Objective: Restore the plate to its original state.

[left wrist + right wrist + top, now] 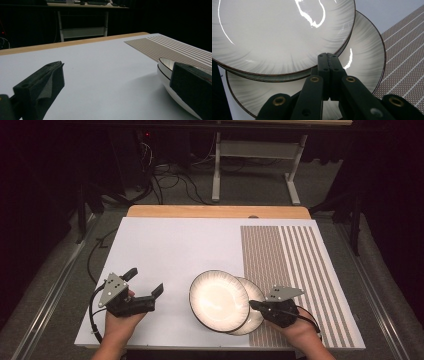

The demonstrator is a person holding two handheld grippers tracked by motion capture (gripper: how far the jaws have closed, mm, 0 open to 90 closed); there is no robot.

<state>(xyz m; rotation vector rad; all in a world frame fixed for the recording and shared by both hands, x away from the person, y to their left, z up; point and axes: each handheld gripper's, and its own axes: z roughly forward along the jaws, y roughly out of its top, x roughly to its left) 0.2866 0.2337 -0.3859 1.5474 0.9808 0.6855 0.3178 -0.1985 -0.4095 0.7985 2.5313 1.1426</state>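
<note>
The upper plate [218, 300] sits at the near middle of the desk [170, 250], overlapping the lower plate [252, 317], which peeks out to its right and partly rests on the striped mat [295, 270]. In the right gripper view the upper plate [277, 35] lies slightly off-centre over the lower plate [364, 57], its rim raised above the one beneath.

The right gripper [256, 305] is at the near right edge of the plates. Its jaws are pressed together, and in the right gripper view they reach in just under the upper plate's rim and over the lower plate's face. My reading is that they are wedged between the two rather than gripping either, as if to part the stack.

The left gripper [146, 281] hovers to the left of the plates, well apart from the right one, with its jaws spread wide and nothing between them. In the left gripper view a plate rim [165, 71] shows just past one jaw.

As a judgement, the work is at an early stage: the plates are still stacked and neither is lifted clear.

The exact contact of the right jaw tips with the plates is hidden under the rim. The lower plate's left part is covered by the upper one, and in the left gripper view I cannot tell which plate's rim it is.
</note>
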